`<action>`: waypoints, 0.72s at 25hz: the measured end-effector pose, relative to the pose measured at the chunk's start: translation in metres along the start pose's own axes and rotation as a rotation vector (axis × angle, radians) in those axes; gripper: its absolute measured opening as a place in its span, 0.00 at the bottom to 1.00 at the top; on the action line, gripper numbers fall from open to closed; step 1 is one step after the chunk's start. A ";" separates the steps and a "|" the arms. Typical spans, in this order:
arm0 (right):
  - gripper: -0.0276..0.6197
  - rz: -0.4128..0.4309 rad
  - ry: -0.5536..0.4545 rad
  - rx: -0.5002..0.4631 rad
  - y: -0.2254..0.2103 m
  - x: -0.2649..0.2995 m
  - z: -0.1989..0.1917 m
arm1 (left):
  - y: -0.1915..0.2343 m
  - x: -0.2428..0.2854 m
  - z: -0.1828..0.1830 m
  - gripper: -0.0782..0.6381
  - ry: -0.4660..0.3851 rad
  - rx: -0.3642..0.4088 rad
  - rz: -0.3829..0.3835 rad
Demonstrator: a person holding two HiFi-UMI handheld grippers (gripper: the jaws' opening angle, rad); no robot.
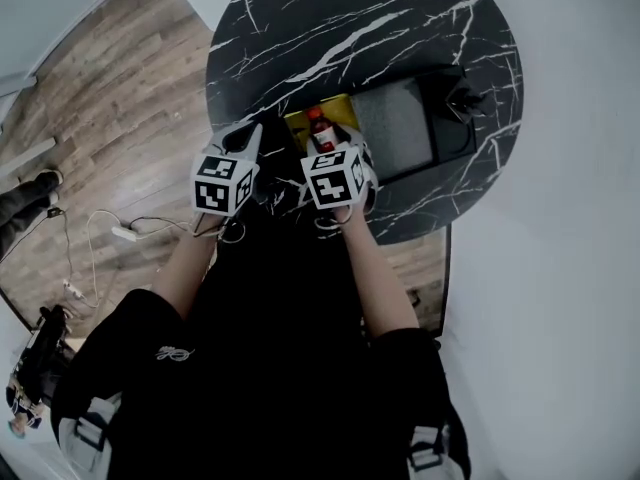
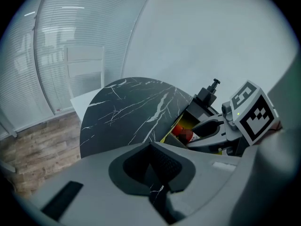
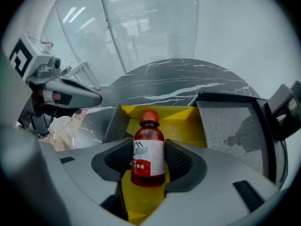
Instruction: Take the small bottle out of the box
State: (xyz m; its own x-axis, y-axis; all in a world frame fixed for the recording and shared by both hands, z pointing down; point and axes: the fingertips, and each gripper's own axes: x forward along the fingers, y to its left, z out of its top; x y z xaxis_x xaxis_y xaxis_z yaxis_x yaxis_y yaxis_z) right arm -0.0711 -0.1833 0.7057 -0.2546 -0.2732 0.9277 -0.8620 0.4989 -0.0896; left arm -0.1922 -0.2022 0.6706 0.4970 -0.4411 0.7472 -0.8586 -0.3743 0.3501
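Trainee: How far along is this? Is the bottle (image 3: 148,149) out yet?
Mentor: Not yet. It stands upright inside the yellow box (image 3: 188,124), red cap up. The box sits near the edge of the tabletop (image 1: 400,18) closest to the person.
Trainee: And the right gripper (image 3: 148,164)?
Mentor: It is down over the box with its fingers spread wide, one on each side of the bottle's body. I see no squeeze on the label, so I read it as released rather than gripping. Closing, lifting clear and setting the bottle down all look to be left.
Trainee: The left gripper (image 2: 155,166)?
Mentor: Its fingers are clenched together with nothing between them. It hangs just beside the box's left side, over the tabletop.
Trainee: Anything in the way?
Mentor: The lid (image 3: 235,126) lies open to the right, grey inside, so the top is free. The yellow walls stand close to the bottle's left and behind it, so I'd judge a straight lift safest. The left gripper is near enough to bump on a sideways swing. Off the tabletop there's only wooden floor (image 1: 90,118) with a white plug strip (image 1: 124,233)
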 end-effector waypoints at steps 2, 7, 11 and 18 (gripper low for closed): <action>0.36 -0.003 0.013 -0.008 0.001 0.003 0.000 | -0.001 0.001 -0.002 0.11 0.001 -0.005 -0.005; 0.37 0.002 0.046 -0.017 0.006 0.012 -0.002 | -0.002 0.004 -0.013 0.11 0.017 -0.025 -0.005; 0.37 -0.011 0.058 -0.004 0.003 0.015 -0.002 | -0.002 0.002 -0.020 0.11 0.016 -0.050 0.009; 0.37 0.019 0.005 -0.002 0.006 0.006 0.001 | -0.017 -0.005 -0.031 0.11 0.011 -0.062 0.017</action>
State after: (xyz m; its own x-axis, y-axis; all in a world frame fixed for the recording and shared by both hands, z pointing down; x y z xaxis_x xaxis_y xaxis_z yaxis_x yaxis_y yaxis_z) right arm -0.0784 -0.1823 0.7107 -0.2687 -0.2600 0.9275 -0.8560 0.5059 -0.1062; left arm -0.1838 -0.1682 0.6779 0.4810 -0.4383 0.7593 -0.8734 -0.3152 0.3713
